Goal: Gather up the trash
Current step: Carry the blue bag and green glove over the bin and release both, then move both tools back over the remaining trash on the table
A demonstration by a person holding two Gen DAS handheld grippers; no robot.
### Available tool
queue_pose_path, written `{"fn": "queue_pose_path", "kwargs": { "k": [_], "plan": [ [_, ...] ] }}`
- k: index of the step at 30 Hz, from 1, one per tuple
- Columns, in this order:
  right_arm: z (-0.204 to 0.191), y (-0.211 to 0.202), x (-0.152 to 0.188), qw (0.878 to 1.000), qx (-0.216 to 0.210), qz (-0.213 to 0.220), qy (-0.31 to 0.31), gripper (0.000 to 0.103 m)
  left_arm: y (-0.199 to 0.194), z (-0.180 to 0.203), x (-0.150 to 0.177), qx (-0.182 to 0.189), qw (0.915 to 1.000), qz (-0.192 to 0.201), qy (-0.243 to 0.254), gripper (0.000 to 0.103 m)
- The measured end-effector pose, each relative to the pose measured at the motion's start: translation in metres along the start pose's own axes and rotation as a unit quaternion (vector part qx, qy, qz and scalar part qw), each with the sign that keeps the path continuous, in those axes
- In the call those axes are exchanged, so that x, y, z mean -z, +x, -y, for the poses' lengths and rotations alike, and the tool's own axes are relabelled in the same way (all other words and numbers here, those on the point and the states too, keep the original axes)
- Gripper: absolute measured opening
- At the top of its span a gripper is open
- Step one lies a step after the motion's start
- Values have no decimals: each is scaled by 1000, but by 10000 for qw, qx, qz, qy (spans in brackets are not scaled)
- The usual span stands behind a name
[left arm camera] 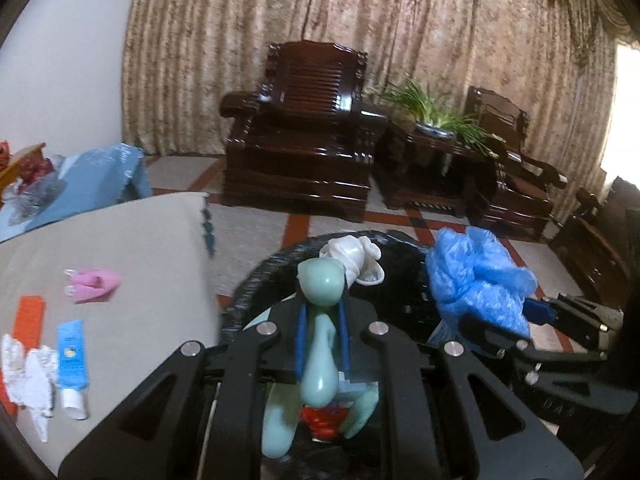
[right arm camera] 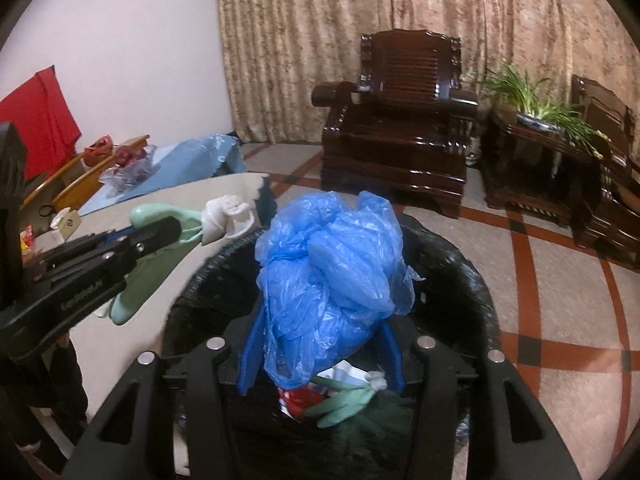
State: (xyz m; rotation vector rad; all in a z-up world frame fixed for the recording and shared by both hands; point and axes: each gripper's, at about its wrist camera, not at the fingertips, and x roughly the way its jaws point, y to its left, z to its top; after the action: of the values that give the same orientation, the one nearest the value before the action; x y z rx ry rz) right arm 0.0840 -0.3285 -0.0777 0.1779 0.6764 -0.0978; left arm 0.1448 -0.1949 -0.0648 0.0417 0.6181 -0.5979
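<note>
Hung over the bin [right arm camera: 480,280], centre frame: blue bag [right arm camera: 332,276], light, crinkly, slippery, pinched by right gripper [right arm camera: 320,364]. Left of it, soft glove [left arm camera: 322,340], limp, squeezed mid-length in left gripper [left arm camera: 322,344]. Stayed on table [left arm camera: 140,240], lower left: tube [left arm camera: 71,356], pink scrap [left arm camera: 94,282].

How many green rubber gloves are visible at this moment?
2. One green glove is clamped in the left gripper above the bin; the other glove lies inside the bin on the trash. More may be buried beneath.
</note>
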Motion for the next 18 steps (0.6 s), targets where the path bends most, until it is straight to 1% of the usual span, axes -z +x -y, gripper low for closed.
{"fn": "queue_pose_path", "kwargs": {
  "k": [1,2,3,5,6,7,9,10,11,12,14,18],
  "plan": [
    [4,0,2,10000,22,-8,31,54,6,3,0,70,10000,-57,1,21],
    [6,0,2,10000,51,-13,53,61,9,5,1,90,9999,-75,3,28],
    [9,-1,3,9999,126,0,83,72,11,7,2,119,9999,-84,6,44],
    [15,-4,5,9997,196,39,114,79,11,7,5,147,9999,-54,20,56],
    [16,-5,6,9996,230,49,122,85,10,6,7,144,9999,-42,43,60],
    [17,-7,7,9994,305,80,145,88,9,6,9,132,9999,-38,57,62],
    [20,-8,8,9991,344,109,212,93,7,3,10,82,9999,-31,56,69],
    [22,-9,8,9990,348,120,260,95,3,0,10,46,10000,-11,40,70],
    [23,-10,8,9987,346,149,331,97,-1,-4,9,1,10000,11,30,76],
    [23,-12,8,9985,301,181,413,97,-7,-9,10,-92,9999,59,17,82],
    [22,-13,5,9983,230,218,497,97,-19,-18,10,-256,9995,164,1,87],
    [4,-14,2,9988,69,293,385,97,-42,-37,12,-554,9981,265,-15,90]
  ]
}}
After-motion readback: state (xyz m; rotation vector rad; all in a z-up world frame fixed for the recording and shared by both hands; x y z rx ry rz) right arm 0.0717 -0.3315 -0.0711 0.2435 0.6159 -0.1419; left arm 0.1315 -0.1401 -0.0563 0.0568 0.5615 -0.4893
